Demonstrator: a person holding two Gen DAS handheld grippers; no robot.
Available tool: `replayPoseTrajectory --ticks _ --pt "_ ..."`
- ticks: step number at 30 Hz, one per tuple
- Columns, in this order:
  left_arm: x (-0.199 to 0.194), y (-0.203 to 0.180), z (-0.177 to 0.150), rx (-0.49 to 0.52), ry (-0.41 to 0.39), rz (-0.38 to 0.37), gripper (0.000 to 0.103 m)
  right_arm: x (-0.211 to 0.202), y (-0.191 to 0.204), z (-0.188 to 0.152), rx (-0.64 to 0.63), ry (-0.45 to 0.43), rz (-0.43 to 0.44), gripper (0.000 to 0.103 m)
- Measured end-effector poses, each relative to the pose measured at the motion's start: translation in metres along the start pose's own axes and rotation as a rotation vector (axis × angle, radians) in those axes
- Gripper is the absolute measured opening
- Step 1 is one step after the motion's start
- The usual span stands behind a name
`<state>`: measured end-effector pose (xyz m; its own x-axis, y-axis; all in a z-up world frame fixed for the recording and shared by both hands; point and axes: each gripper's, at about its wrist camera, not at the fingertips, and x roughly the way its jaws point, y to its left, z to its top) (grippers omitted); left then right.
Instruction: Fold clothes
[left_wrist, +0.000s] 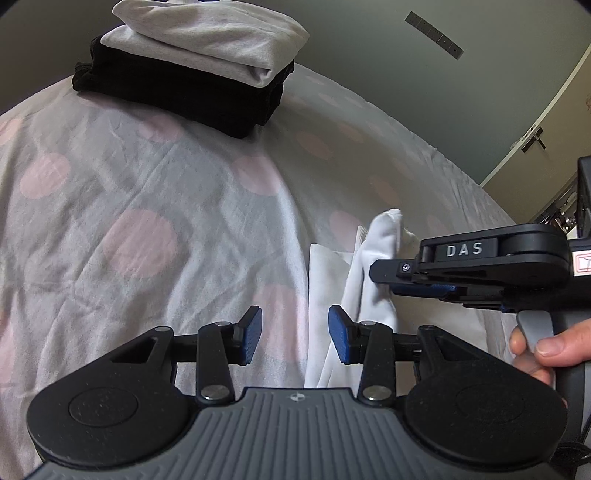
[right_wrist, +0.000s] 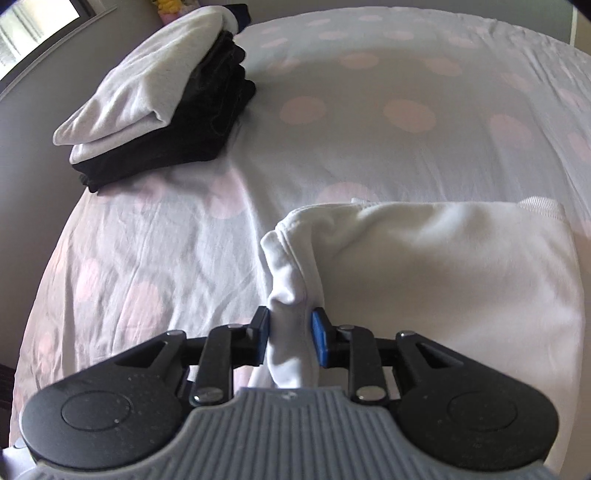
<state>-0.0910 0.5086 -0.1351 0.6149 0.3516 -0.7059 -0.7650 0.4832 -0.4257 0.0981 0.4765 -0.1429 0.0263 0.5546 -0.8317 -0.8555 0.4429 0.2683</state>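
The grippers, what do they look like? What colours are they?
Each gripper is mostly black, with two round black discs at the back and a ribbed grey handle between them. The left gripper has two short fingers tipped with bumpy blue pads. The right gripper looks the same and has white letters, DAS, on its side. A bare hand grips its grey handle; no sleeve shows.

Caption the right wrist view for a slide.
Right gripper grips a bunched fold of the white garment on the polka-dot bedsheet, folded stack behind.
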Motion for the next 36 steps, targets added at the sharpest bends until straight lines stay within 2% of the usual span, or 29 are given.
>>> replayPoseTrajectory --ticks 4,7,13,16,18,21,22,24,26,29,31,33,35,36 --pt "-0.012 0.0 -0.008 -0.029 0.001 -0.032 0.055 -0.039 -0.001 -0.008 -0.067 -0.065 0.007 0.029" --pt "-0.02 0.0 -0.018 -0.05 0.027 -0.064 0.059 -0.071 -0.016 -0.029 -0.103 -0.114 0.01 0.03" --pt "-0.029 0.0 -0.05 -0.087 0.153 -0.042 0.061 -0.124 -0.07 -0.105 -0.113 -0.184 -0.018 0.038" --pt "-0.029 0.005 -0.067 -0.146 0.213 -0.025 0.061 -0.139 -0.094 -0.146 -0.1 -0.2 -0.058 0.041" --pt "-0.028 0.005 -0.072 -0.161 0.226 -0.029 0.06 -0.145 -0.105 -0.174 -0.113 -0.213 -0.102 0.045" --pt "-0.03 0.001 -0.077 -0.165 0.224 -0.029 0.051 -0.143 -0.111 -0.211 -0.168 -0.215 -0.166 0.051" --pt "-0.03 0.0 -0.078 -0.164 0.221 -0.033 0.042 -0.139 -0.111 -0.223 -0.197 -0.207 -0.188 0.053" --pt "-0.032 -0.003 -0.081 -0.157 0.208 -0.036 0.038 -0.13 -0.109 -0.239 -0.25 -0.183 -0.228 0.056" --pt "-0.033 -0.006 -0.081 -0.145 0.191 -0.042 0.028 -0.122 -0.106 -0.244 -0.286 -0.158 -0.271 0.058" --pt "-0.036 -0.005 -0.082 -0.147 0.165 -0.07 0.021 -0.107 -0.102 -0.24 -0.323 -0.098 -0.322 0.063" --pt "-0.04 -0.004 -0.08 -0.158 0.136 -0.095 0.019 -0.098 -0.102 -0.243 -0.342 -0.067 -0.34 0.06" --pt "-0.047 -0.006 -0.078 -0.153 0.096 -0.128 0.018 -0.097 -0.102 -0.245 -0.348 -0.076 -0.361 0.044" --pt "-0.056 -0.008 -0.076 -0.147 0.055 -0.16 0.017 -0.105 -0.105 -0.244 -0.332 -0.114 -0.35 0.013" --pt "-0.061 -0.006 -0.075 -0.16 0.037 -0.18 0.017 -0.111 -0.107 -0.244 -0.323 -0.139 -0.347 0.011"
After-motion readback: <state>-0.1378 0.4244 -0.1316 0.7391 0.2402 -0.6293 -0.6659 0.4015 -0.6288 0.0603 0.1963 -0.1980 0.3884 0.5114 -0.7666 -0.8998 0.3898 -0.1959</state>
